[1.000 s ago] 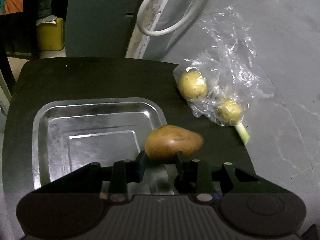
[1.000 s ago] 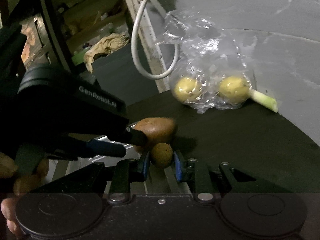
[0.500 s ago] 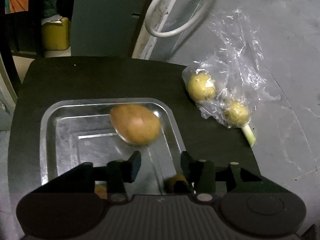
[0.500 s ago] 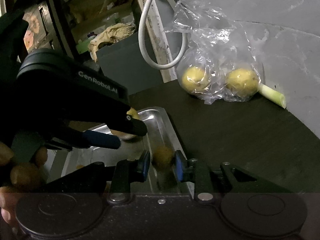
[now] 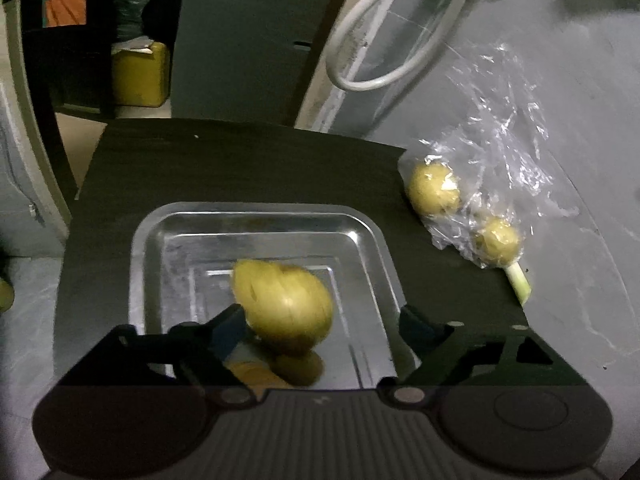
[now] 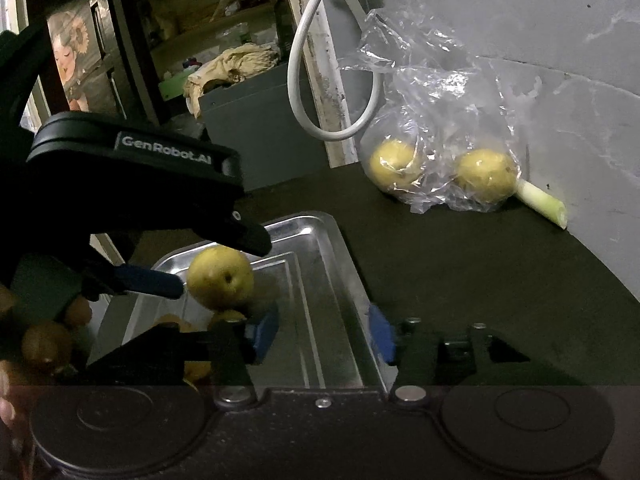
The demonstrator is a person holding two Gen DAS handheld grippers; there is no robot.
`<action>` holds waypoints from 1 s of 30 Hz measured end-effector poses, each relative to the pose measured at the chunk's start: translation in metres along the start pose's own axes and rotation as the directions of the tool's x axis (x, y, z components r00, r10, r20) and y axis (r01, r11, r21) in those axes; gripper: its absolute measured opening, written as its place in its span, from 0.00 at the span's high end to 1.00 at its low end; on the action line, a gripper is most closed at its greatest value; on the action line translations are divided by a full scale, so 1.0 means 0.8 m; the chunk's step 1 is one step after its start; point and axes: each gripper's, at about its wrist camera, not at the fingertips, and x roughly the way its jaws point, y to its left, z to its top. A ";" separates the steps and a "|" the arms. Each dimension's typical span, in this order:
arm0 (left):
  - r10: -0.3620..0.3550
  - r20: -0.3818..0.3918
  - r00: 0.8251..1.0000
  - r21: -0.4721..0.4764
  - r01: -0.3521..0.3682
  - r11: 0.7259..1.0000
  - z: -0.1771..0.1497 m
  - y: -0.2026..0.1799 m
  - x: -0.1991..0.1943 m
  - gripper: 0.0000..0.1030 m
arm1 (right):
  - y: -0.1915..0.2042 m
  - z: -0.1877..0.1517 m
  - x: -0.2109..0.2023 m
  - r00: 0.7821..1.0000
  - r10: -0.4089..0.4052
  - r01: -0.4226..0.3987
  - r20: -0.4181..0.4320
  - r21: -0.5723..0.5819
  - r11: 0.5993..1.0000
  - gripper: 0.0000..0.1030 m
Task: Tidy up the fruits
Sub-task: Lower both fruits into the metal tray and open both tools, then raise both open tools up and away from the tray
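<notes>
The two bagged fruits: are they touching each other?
Apart. The right wrist view shows dark table and crumpled plastic bag between the left fruit and the right fruit.

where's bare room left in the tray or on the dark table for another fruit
Free: the tray's far half, and the dark table beyond it up to the plastic bag. Crowded: the tray's near end, with the large fruit and smaller ones under both open hand-held grippers.

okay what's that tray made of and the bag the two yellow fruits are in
The tray looks like thin pressed metal, probably stainless steel or aluminium: bright silver, mirror-like reflections, stamped stepped floor and rolled rim. The bag looks like thin clear plastic film: see-through, crinkled, with sharp glints along its folds.
</notes>
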 end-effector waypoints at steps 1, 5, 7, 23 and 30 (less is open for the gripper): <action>0.007 0.008 1.000 -0.005 -0.007 1.000 -0.001 0.002 -0.002 0.09 | 0.000 0.000 -0.002 1.000 -0.003 0.003 0.003 -0.001 1.000 0.41; 0.033 0.027 0.999 -0.018 -0.032 0.999 -0.003 0.006 -0.007 0.04 | -0.001 -0.001 -0.010 1.000 -0.011 0.011 0.015 -0.009 1.000 0.33; 0.040 0.031 0.999 -0.022 -0.039 0.999 -0.003 0.008 -0.010 0.02 | -0.003 -0.001 -0.015 1.000 -0.016 0.017 0.025 -0.011 1.000 0.29; 0.081 0.076 0.994 0.024 -0.084 0.996 -0.008 0.013 -0.043 0.01 | 0.000 0.003 -0.046 0.997 -0.041 0.041 0.064 0.000 0.999 0.13; 0.105 0.078 0.991 0.035 -0.108 0.994 -0.017 0.021 -0.054 0.01 | 0.005 0.000 -0.058 0.996 -0.055 0.055 0.074 0.006 0.998 0.03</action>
